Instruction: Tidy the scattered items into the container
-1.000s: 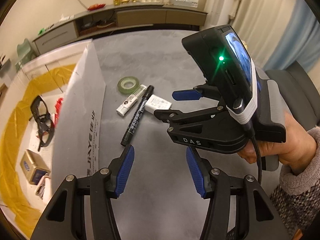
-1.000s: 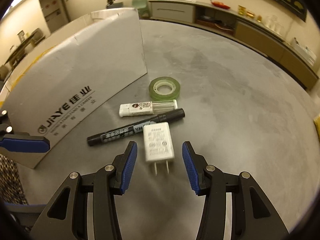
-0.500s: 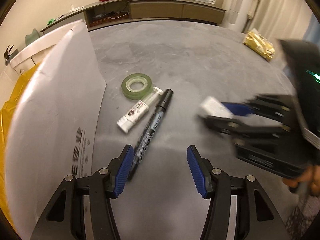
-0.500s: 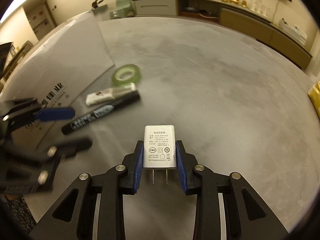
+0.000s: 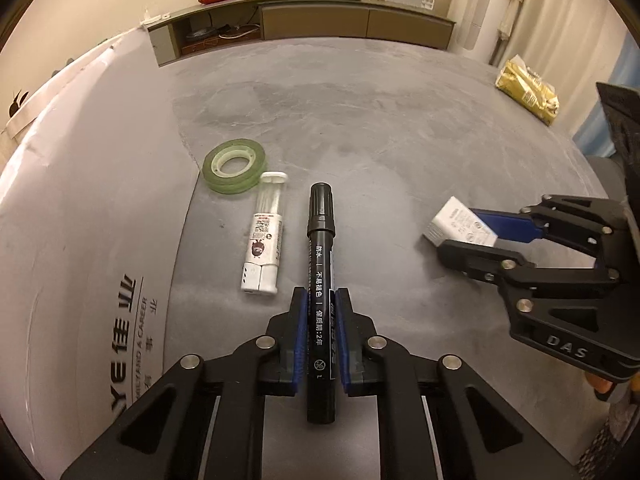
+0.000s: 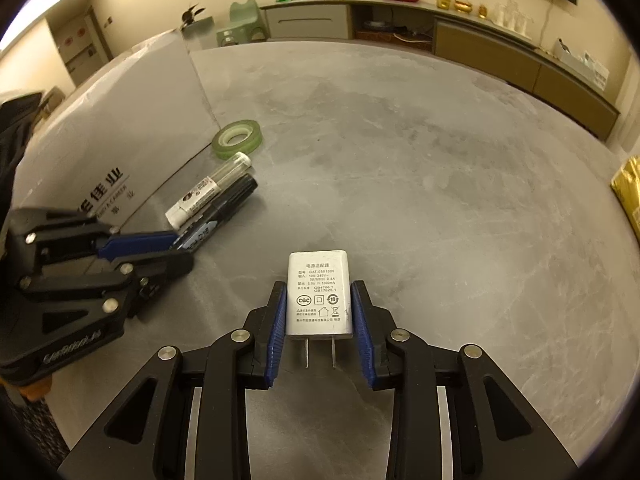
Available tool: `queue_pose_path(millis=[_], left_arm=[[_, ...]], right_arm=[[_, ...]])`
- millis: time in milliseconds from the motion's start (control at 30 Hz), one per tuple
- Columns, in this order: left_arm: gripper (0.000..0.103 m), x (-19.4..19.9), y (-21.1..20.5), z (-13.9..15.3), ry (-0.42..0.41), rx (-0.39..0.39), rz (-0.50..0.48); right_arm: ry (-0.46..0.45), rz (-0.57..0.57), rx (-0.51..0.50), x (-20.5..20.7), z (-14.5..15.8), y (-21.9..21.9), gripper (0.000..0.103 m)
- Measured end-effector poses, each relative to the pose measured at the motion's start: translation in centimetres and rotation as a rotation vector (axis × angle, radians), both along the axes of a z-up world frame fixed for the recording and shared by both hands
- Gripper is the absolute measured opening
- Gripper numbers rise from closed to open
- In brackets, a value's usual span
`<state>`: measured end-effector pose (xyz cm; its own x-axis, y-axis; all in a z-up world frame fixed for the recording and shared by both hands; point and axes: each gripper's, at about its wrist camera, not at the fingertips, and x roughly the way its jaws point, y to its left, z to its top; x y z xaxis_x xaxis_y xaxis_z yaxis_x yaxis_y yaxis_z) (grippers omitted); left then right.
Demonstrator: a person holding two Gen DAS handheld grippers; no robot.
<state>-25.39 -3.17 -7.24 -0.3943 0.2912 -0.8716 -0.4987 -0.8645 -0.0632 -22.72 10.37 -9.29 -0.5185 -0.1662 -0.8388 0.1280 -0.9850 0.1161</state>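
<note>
The left gripper (image 5: 320, 312) is nearly closed, its blue pads (image 5: 301, 332) pressed against both sides of a black marker (image 5: 320, 264). The marker runs straight forward between the fingers, cap end pointing away, its rear end sticking back past the pads. Whether the marker is lifted off the grey desk (image 5: 380, 128) or lying on it cannot be told.

Just left of this gripper's tips lies a white tube with a clear cap (image 5: 264, 240), roughly parallel to the marker and close beside it. Ahead of the tube, further left, a green tape roll (image 5: 235, 165) lies flat. The grey wall of a cardboard box (image 5: 88, 208) with printed lettering rises along the left side.

The right gripper (image 6: 319, 316) is spread only as wide as a white charger plug (image 6: 319, 294), which it pinches by its two side faces. The printed label faces up and the two metal prongs point back towards the gripper body. In the left wrist view the same charger plug (image 5: 460, 226) sits in the right gripper (image 5: 466, 232) off to the right of the marker.

A gold packet (image 5: 526, 92) lies far ahead to the right, well apart from the rest.
</note>
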Motion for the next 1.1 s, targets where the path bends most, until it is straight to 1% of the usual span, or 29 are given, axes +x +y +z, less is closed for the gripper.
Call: queue_pose_path(millis=[200,300,567,700,867,1100], left_arm=[[0.014,2.8,-0.1,3.2,0.070,0.031,-0.028],[0.014,4.3,-0.6,4.7,0.097,0.042,-0.048],[0.014,7.2,-2.2,6.6,0.095,0.084,-0.067],[0.014,8.8,-3.1,6.9,0.084,0.084,-0.063],[0.014,10.8,-3.9,7.5,0.080,0.078,-0.060],[0.014,14.0,-5.6,9.1,0.134,0.084,-0.082]], right_arm=[[0.016,-0.017,-0.102,1.1,1.2,-0.3,0.032],[0.018,-0.024,-0.133,1.7,1.3,-0.9,0.032],[0.031,-0.083,-0.195,5.3,1.7,-1.6,0.032],[0.029,-0.105,-0.199,7.1,1.8,-2.1,0.032],[0.033,-0.101,-0.168,9.1,2.1,-3.8,0.032],[0.043,-0.088,-0.127,12.1,3.0,-6.4,0.032]])
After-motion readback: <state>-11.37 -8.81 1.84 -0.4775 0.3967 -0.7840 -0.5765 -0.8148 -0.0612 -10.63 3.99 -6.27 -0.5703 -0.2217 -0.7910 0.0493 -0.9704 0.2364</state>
